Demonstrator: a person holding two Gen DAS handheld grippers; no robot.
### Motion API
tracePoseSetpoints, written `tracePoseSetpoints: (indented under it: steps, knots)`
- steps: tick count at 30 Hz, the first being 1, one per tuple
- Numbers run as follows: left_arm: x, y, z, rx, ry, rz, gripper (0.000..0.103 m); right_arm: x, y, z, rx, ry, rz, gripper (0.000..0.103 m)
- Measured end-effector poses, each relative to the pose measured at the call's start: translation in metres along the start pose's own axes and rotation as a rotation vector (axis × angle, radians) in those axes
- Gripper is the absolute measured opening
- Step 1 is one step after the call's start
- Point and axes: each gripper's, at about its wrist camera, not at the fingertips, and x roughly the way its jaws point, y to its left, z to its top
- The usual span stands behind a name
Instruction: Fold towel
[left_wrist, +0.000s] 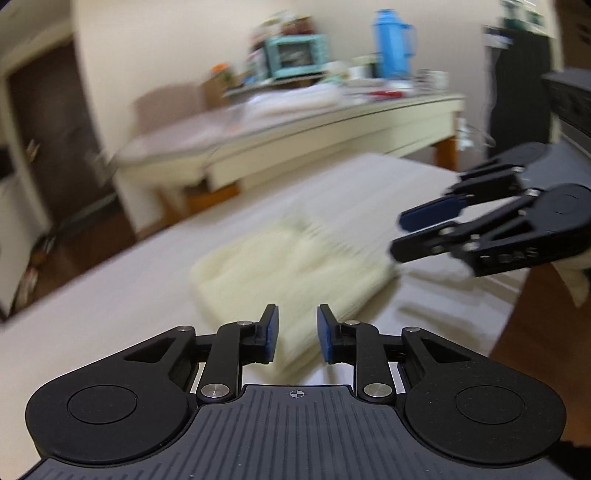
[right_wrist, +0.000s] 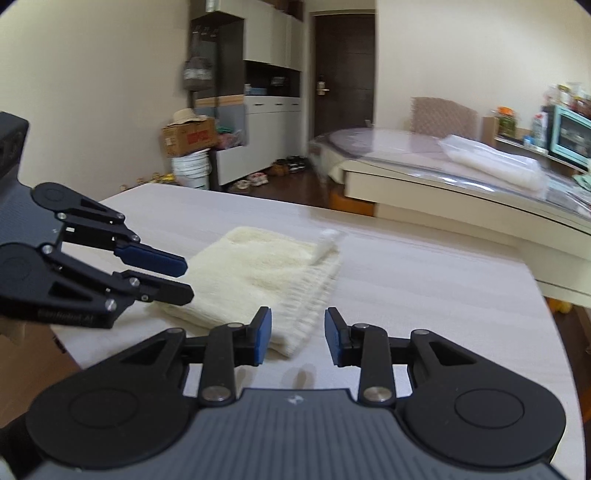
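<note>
A cream towel (left_wrist: 291, 266) lies folded on the pale table (left_wrist: 92, 317); it also shows in the right wrist view (right_wrist: 258, 280). My left gripper (left_wrist: 296, 332) is open and empty, held just above the towel's near edge. My right gripper (right_wrist: 297, 334) is open and empty above the towel's near corner. The right gripper appears at the right of the left wrist view (left_wrist: 397, 236), jaws apart. The left gripper appears at the left of the right wrist view (right_wrist: 186, 277), jaws apart over the towel's left edge.
The table (right_wrist: 424, 295) ends close on the right. Behind it stands a bed (right_wrist: 424, 162) with a plastic-wrapped bundle (right_wrist: 491, 162). A shelf holds a teal oven (left_wrist: 295, 55) and a blue flask (left_wrist: 391, 40). Boxes and buckets (right_wrist: 190, 155) stand by the cabinets.
</note>
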Motion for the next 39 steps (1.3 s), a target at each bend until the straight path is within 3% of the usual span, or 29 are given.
tracePoseSetpoints:
  steps: [8,13,30,33,35,39]
  knots:
    - [0.003,0.0,-0.004,-0.008,0.019,0.024,0.021,0.027,0.014,0.001,-0.087,0.066,-0.005,0.035]
    - [0.003,0.002,-0.004,-0.025,0.021,0.022,0.021,0.027,0.012,-0.004,-0.08,0.066,-0.011,0.042]
    - [0.007,0.002,-0.002,-0.076,0.029,0.027,0.021,0.026,0.019,-0.005,-0.086,0.063,-0.049,0.042]
    - [0.006,0.003,-0.001,-0.083,0.029,0.03,0.024,0.026,0.02,-0.003,-0.082,0.065,-0.054,0.041]
    - [0.003,0.007,0.001,-0.104,0.02,0.023,0.034,0.022,0.019,-0.001,-0.066,0.047,-0.051,0.04]
    - [0.001,0.018,0.009,-0.117,0.001,0.046,0.035,0.016,0.014,0.009,-0.028,0.007,-0.051,0.04]
